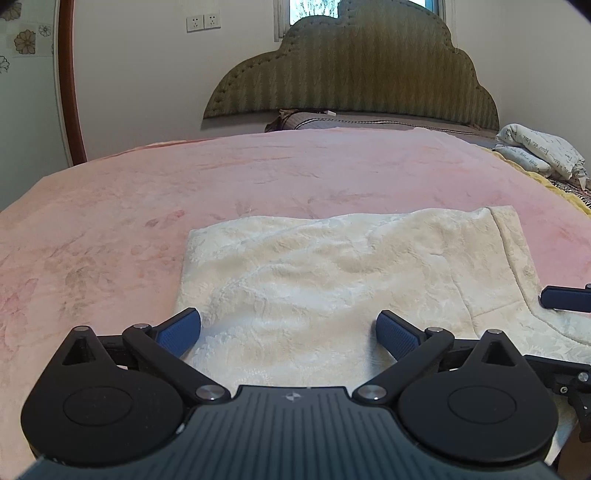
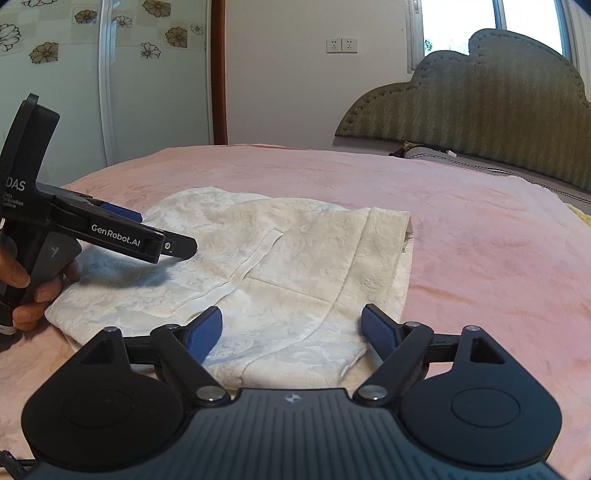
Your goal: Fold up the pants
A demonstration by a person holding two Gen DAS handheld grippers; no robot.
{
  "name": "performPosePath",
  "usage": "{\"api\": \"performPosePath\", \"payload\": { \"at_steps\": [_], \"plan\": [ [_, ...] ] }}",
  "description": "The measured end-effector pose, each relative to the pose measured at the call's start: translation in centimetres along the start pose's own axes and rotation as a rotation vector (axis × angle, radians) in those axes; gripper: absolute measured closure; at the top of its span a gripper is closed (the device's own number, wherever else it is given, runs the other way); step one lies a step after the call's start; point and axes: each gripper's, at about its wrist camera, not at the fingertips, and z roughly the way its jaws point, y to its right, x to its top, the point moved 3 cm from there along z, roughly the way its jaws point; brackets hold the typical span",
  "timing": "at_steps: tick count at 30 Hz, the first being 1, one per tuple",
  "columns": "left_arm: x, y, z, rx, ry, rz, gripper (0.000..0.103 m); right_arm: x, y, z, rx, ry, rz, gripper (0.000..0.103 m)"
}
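The cream pants [image 1: 325,280] lie folded into a compact, roughly rectangular packet on the pink blanket [image 1: 110,229] that covers the bed, at the near side of it. Their fabric has a woven flower pattern, and in the right wrist view a seam and a pocket edge run across the top layer.

The left gripper [image 1: 288,328] stands with its jaws wide apart just above the near edge of the pants. Its blue pads [image 1: 181,328] do not press on the cloth and nothing is held between them. The right gripper [image 2: 291,328] is also spread open over the near right part of the pants, with cloth lying under the gap but not clamped.

In the right wrist view the left gripper is seen from the side at the far left. On its black body the white writing reads "GenRobot.AI", and higher up "DAS" with small lines below, "Data Acquisition System", partly cut off. A hand [image 2: 26,291] holds its grip, the fingers resting close to the left edge of the pants.

At the far end stands an olive quilted headboard [image 1: 351,74] with a scalloped outline. Two white wall sockets [image 1: 203,23] sit on the wall to its left. A folded white cloth with dark handwriting print [image 1: 543,155] lies at the far right; the words are too small to read.
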Motion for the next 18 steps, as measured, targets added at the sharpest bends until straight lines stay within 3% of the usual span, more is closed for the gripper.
{"api": "performPosePath", "payload": {
  "at_steps": [3,5,6,14,18],
  "plan": [
    [-0.1,0.1,-0.1,0.005,0.006,0.001,0.000,0.0,0.0,0.1,0.001,0.001,-0.001,0.016],
    [-0.2,0.2,-0.1,0.008,0.009,0.002,0.000,0.0,0.0,0.2,-0.036,-0.007,0.003,0.000],
    [-0.2,0.2,-0.1,0.010,0.011,0.004,0.000,0.0,0.3,0.4,-0.057,-0.018,0.018,0.000],
    [-0.4,0.2,-0.2,0.020,0.020,0.009,0.000,-0.7,3.6,1.5,0.087,-0.072,0.250,0.000],
    [-0.4,0.3,-0.3,0.029,0.024,0.015,0.000,-0.7,3.6,1.5,0.090,-0.068,0.270,0.000]
  ]
}}
